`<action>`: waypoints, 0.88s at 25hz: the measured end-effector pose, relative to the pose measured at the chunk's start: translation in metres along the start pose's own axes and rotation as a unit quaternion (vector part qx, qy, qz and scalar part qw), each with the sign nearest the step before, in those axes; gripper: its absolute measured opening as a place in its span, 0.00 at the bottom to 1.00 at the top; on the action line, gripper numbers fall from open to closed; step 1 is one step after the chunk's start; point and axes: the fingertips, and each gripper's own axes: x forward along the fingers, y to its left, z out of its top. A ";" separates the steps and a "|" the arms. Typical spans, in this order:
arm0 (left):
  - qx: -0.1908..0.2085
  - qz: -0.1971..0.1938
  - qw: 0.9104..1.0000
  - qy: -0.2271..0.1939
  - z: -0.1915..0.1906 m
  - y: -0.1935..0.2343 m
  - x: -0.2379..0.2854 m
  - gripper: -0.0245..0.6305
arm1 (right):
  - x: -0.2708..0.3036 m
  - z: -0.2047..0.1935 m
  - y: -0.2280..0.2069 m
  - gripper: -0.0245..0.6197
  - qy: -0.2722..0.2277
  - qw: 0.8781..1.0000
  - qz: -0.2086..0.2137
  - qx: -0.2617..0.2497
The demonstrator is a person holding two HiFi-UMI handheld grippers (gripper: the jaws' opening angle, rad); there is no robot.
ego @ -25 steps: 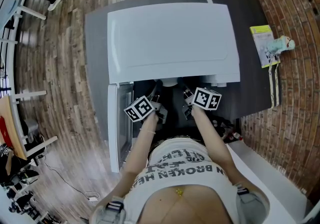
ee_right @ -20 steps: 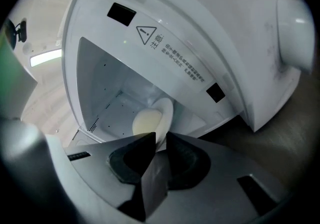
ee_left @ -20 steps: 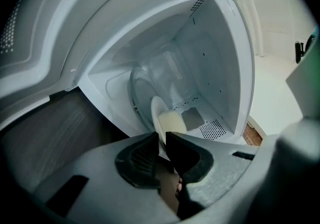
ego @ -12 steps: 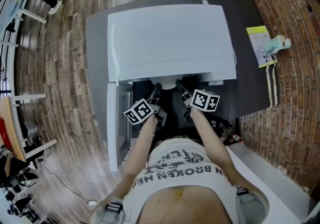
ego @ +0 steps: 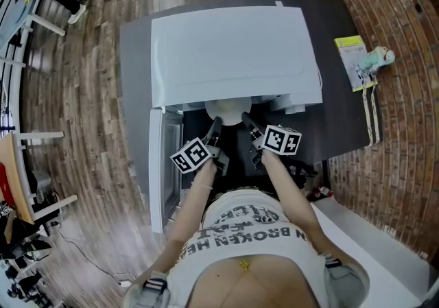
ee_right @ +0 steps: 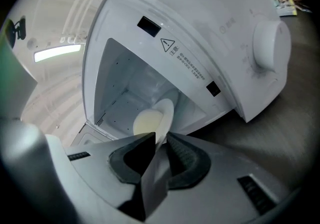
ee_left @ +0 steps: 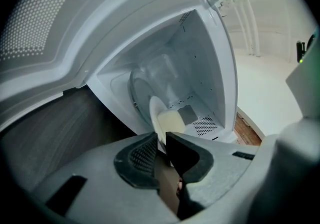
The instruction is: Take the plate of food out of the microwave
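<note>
A white plate (ego: 228,111) with pale yellow food (ee_left: 171,120) on it pokes out of the mouth of the white microwave (ego: 233,46). My left gripper (ego: 216,123) is shut on the plate's left rim, and my right gripper (ego: 245,120) is shut on its right rim. The left gripper view shows the plate (ee_left: 157,118) edge-on between the jaws of the left gripper (ee_left: 161,147), in front of the lit cavity. In the right gripper view the plate (ee_right: 164,113) and its food (ee_right: 145,122) sit just outside the cavity, the rim pinched by the right gripper (ee_right: 161,140).
The microwave door (ego: 163,166) hangs open to the left, beside my left arm. The glass turntable (ee_left: 141,88) stays inside the cavity. The control knob (ee_right: 270,46) is on the right front panel. A yellow-green booklet (ego: 352,60) and a small figure (ego: 378,58) lie at the grey table's (ego: 343,114) right edge.
The plate has slid outward from the cavity and shows more under the microwave's front edge. Both grippers have drawn back with it, still clamped on its rim.
</note>
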 end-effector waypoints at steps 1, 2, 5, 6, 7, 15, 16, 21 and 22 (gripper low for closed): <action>0.000 -0.001 1.000 0.001 -0.001 0.000 -0.001 0.11 | -0.001 -0.001 0.000 0.14 -0.001 1.000 0.000 -0.001; 0.001 -0.002 1.000 0.002 -0.001 -0.001 -0.003 0.11 | -0.003 -0.002 0.001 0.14 -0.003 1.000 0.000 -0.003; 0.003 -0.006 1.000 0.004 -0.003 -0.002 -0.007 0.11 | -0.006 -0.006 0.003 0.14 -0.006 1.000 -0.004 -0.006; 0.003 -0.008 1.000 0.006 -0.004 -0.002 -0.008 0.11 | -0.008 -0.008 0.004 0.14 -0.007 1.000 -0.006 -0.006; 0.004 -0.009 1.000 0.009 -0.005 -0.002 -0.010 0.11 | -0.009 -0.010 0.004 0.14 -0.009 1.000 -0.008 -0.005; 0.017 -0.031 0.999 0.039 -0.011 -0.002 -0.020 0.11 | -0.023 -0.024 0.009 0.14 -0.047 0.998 -0.026 0.013; 0.022 -0.033 0.998 0.042 -0.011 -0.002 -0.021 0.11 | -0.025 -0.026 0.009 0.14 -0.054 0.998 -0.028 0.016; 0.038 -0.037 0.997 0.055 -0.022 -0.001 -0.023 0.11 | -0.037 -0.031 0.006 0.14 -0.079 0.996 -0.038 0.027; 0.038 -0.034 0.997 0.058 -0.024 0.001 -0.024 0.11 | -0.040 -0.031 0.006 0.14 -0.083 0.995 -0.038 0.028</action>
